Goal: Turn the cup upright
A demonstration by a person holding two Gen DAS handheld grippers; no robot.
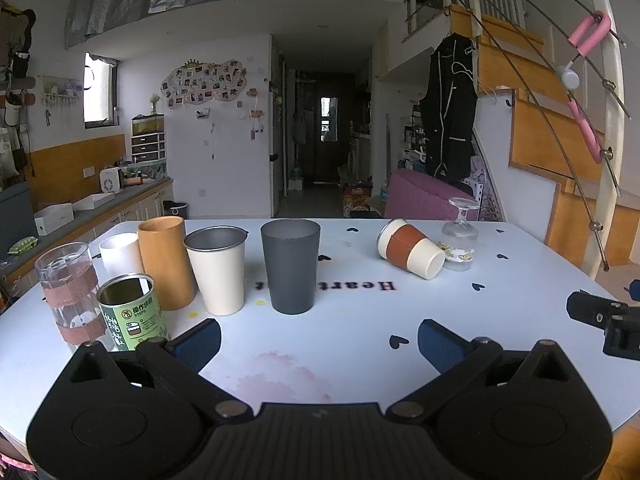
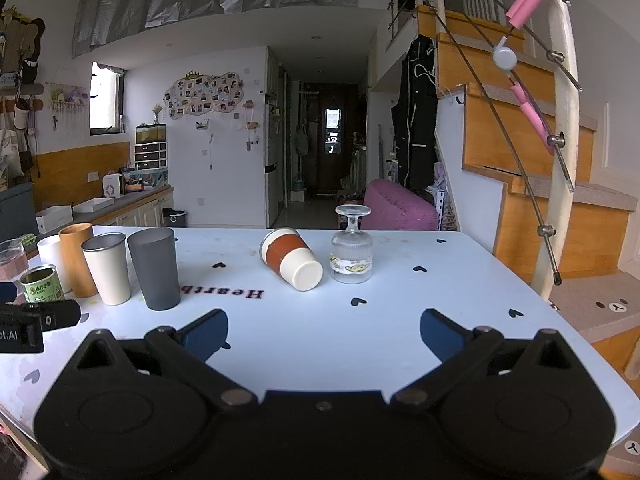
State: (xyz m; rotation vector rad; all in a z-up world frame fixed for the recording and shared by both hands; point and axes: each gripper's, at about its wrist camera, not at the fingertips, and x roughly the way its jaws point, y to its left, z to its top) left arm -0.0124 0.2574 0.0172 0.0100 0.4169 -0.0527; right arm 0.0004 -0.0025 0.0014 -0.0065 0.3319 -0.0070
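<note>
A cream cup with a brown sleeve (image 1: 410, 249) lies on its side on the white table (image 1: 360, 344), its base toward me; it also shows in the right wrist view (image 2: 291, 259). Beside it a stemmed glass (image 1: 460, 240) stands upside down, also in the right wrist view (image 2: 351, 251). My left gripper (image 1: 319, 342) is open and empty, low over the table's near side, well short of the cup. My right gripper (image 2: 324, 332) is open and empty, in front of the cup and glass.
A row of upright cups stands at the left: a dark grey tumbler (image 1: 291, 266), a cream steel cup (image 1: 218, 270), a wooden cup (image 1: 166, 262), a white cup (image 1: 120, 254), a green tin (image 1: 132, 312) and a clear glass (image 1: 70, 292). A staircase railing (image 2: 560, 128) rises at the right.
</note>
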